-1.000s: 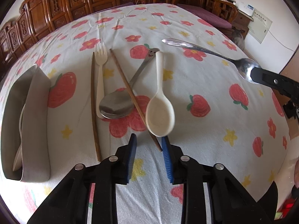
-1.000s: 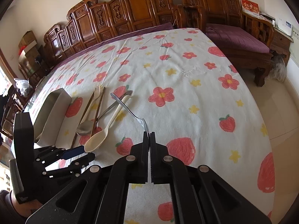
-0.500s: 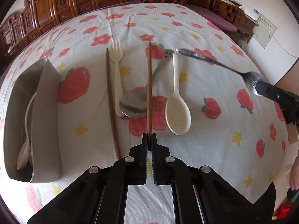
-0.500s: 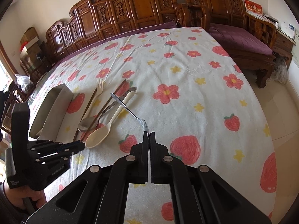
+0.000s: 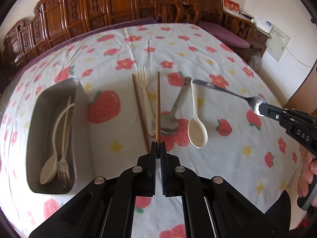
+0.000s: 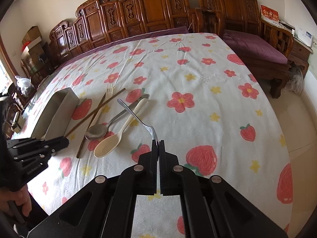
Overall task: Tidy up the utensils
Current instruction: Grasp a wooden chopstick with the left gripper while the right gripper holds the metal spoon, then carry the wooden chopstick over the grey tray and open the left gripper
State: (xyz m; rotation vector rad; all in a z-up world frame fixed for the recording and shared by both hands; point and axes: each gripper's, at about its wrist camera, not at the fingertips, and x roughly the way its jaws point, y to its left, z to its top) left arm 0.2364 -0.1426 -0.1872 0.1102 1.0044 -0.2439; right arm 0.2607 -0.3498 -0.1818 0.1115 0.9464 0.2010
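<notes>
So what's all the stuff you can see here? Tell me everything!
Chopstick: 1, brown, lifted in the left gripper.
Other chopstick: 1, brown, flat on the cloth beside the fork.
Metal spoon: 1, silver, in the air, bowl pinched by the right gripper.
Smiley spoon: 1, silver, on the cloth.
Cream spoon: 1, on the cloth, right of the smiley spoon.
Cream fork: 1, on the cloth.
Tray: 1, grey, left side; holds a cream spoon and fork.
Tablecloth: 1, white with red strawberries and flowers.
Carved wooden seats: several, brown, behind the table.
Left gripper: black, shut.
Right gripper: black, shut.
</notes>
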